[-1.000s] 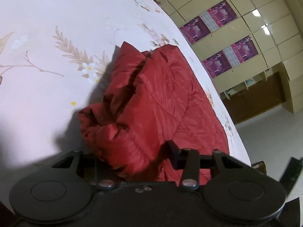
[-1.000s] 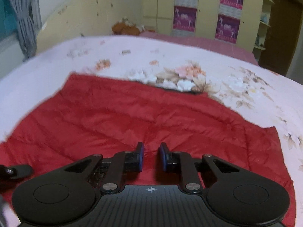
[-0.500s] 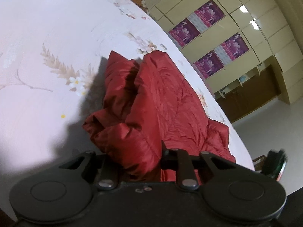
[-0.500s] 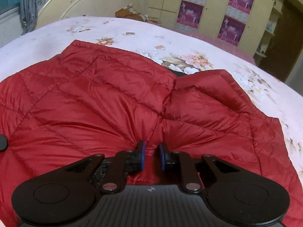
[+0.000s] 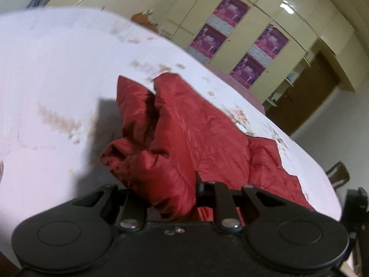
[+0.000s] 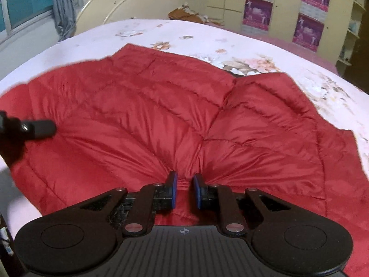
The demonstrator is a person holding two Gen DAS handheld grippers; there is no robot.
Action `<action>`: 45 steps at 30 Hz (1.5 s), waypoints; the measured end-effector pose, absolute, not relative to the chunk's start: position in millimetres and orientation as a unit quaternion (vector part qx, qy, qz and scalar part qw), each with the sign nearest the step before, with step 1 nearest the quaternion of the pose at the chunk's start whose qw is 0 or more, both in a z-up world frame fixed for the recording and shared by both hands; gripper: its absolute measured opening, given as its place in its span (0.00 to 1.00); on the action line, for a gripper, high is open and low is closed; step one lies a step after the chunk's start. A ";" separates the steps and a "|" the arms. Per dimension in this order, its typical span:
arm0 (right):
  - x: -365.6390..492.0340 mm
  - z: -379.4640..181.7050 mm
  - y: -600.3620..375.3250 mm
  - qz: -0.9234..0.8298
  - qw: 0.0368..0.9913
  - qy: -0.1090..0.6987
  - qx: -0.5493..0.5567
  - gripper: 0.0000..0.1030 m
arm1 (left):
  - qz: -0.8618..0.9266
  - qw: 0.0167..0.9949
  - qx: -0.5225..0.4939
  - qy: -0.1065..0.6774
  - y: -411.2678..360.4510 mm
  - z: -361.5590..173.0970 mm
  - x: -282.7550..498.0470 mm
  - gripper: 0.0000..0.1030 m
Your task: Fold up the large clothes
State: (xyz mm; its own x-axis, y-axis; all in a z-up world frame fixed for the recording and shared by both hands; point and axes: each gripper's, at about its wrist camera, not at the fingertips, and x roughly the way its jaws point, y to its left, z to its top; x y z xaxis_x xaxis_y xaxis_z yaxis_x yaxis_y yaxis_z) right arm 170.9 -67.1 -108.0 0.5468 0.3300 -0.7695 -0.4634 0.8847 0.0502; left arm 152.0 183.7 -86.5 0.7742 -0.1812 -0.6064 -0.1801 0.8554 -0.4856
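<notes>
A red quilted down jacket (image 6: 161,115) lies on a floral bed sheet (image 6: 184,32). My right gripper (image 6: 184,184) is shut on a pinch of the jacket's near edge, and the fabric fans out in folds from it. My left gripper (image 5: 170,191) is shut on a bunched fold of the same jacket (image 5: 184,138), lifted off the bed; its left finger is hidden by the fabric. The left gripper also shows at the left edge of the right wrist view (image 6: 34,128).
The bed sheet (image 5: 50,69) spreads left of and beyond the jacket. Cream wardrobes with purple posters (image 6: 258,11) stand behind the bed. A curved headboard (image 6: 138,2) and a grey curtain (image 6: 62,7) are at the back left. A wooden chair (image 5: 339,175) stands beside the bed.
Both grippers have lifted and pulled the jacket's near edge, and the fabric now bunches and rises toward them. The left wrist view has swung upward and blurred with motion.
</notes>
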 end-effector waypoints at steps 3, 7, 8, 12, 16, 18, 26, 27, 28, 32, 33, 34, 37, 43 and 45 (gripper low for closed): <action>172.0 -111.9 -70.2 0.234 0.877 0.413 -0.072 0.16 | -0.016 0.919 -0.229 0.321 166.4 -64.3 152.1 0.18; 176.3 -113.3 -83.8 0.242 0.876 0.417 -0.029 0.16 | -0.061 0.938 -0.159 0.302 128.5 -31.2 157.4 0.18; 179.3 -109.9 -87.2 0.245 0.872 0.423 -0.019 0.16 | -0.075 0.941 -0.141 0.297 116.3 -22.3 159.0 0.18; 173.1 -74.8 -130.3 0.216 0.890 0.400 0.026 0.16 | -0.120 0.947 -0.096 0.283 72.4 0.6 163.9 0.18; 152.4 -56.8 -188.0 0.179 0.902 0.393 0.023 0.17 | -0.167 0.944 -0.058 0.278 23.0 3.1 165.2 0.18; 141.9 -55.0 -216.7 0.149 0.905 0.398 0.028 0.17 | -0.185 0.941 -0.047 0.281 1.4 -3.2 165.2 0.17; 110.0 -62.1 -267.1 0.096 0.902 0.418 0.055 0.17 | -0.243 0.916 -0.003 0.318 -74.3 -49.3 167.4 0.18; 107.2 -63.7 -271.0 0.091 0.901 0.421 0.060 0.17 | -0.247 0.912 0.012 0.327 -84.5 -56.0 166.9 0.18; 103.4 -62.5 -274.7 0.087 0.900 0.422 0.063 0.17 | -0.250 0.910 0.023 0.330 -91.4 -60.7 166.5 0.19; 95.8 -55.7 -284.8 0.067 0.904 0.416 0.074 0.17 | -0.256 0.906 0.059 0.331 -103.0 -66.8 156.6 0.27; 94.6 -53.0 -287.6 0.062 0.904 0.415 0.078 0.17 | -0.259 0.905 0.059 0.334 -101.0 -65.3 156.1 0.29; 92.9 -50.6 -290.3 0.059 0.905 0.413 0.084 0.17 | -0.260 0.903 0.057 0.337 -98.7 -63.9 156.4 0.32; 92.7 -42.5 -296.8 0.046 0.907 0.407 0.097 0.17 | -0.269 0.897 0.046 0.348 -94.9 -60.0 159.1 0.49; 91.0 -30.5 -303.5 0.019 0.913 0.394 0.104 0.17 | -0.303 0.887 0.048 0.346 -106.1 -47.8 153.0 0.75; 90.1 -25.1 -306.5 0.009 0.916 0.386 0.108 0.17 | -0.311 0.885 0.044 0.344 -103.1 -43.7 151.7 0.75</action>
State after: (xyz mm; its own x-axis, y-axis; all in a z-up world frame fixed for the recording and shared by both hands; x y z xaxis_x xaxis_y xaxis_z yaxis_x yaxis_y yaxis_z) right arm 90.1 -306.5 -25.1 0.7024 0.0994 -0.7048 0.0679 0.9763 0.2054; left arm 151.7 -103.1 -43.7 0.5708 -0.5192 -0.6361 0.5803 0.8032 -0.1349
